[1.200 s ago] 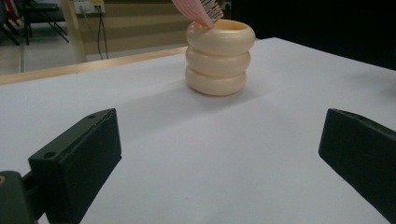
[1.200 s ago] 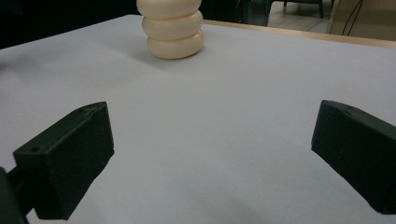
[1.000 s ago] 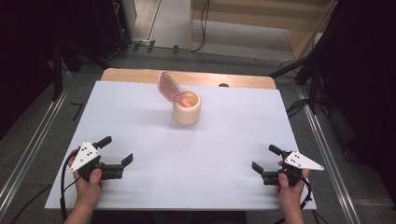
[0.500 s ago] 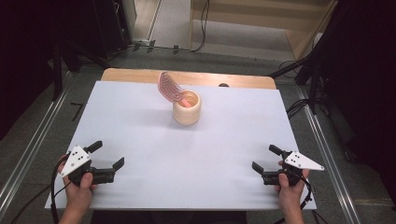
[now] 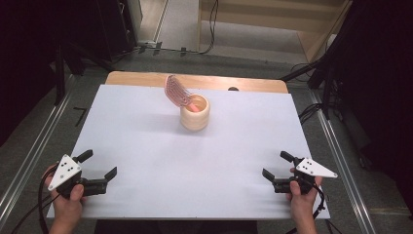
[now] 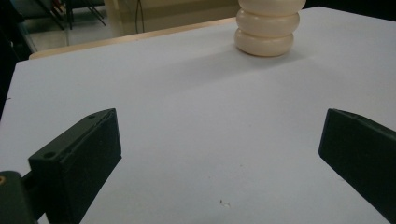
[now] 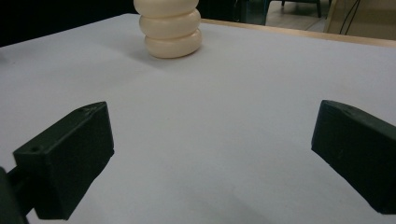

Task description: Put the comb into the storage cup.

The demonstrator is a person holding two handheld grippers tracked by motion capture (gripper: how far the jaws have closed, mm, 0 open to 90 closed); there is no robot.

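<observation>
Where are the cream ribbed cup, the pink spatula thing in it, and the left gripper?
cream ribbed cup [image 5: 195,118]: high view, front of its wall.
pink spatula [image 5: 176,92]: high view, slotted blade.
left gripper [image 5: 101,168]: high view, between its open jaws.

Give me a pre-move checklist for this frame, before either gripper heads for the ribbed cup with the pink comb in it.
1. Left gripper open: ok, jaws stand wide apart in the left gripper view.
2. Right gripper open: ok, jaws wide apart, nothing between them.
3. Ribbed cup upright: ok, it stands on the white table sheet toward the far side.
4. Pink comb seated in the cup: ok, it leans out over the rim to the left.
5. Path from both grippers to the cup free: ok, bare sheet lies between.
6. How deep the comb reaches inside the cup: cannot tell.
</observation>
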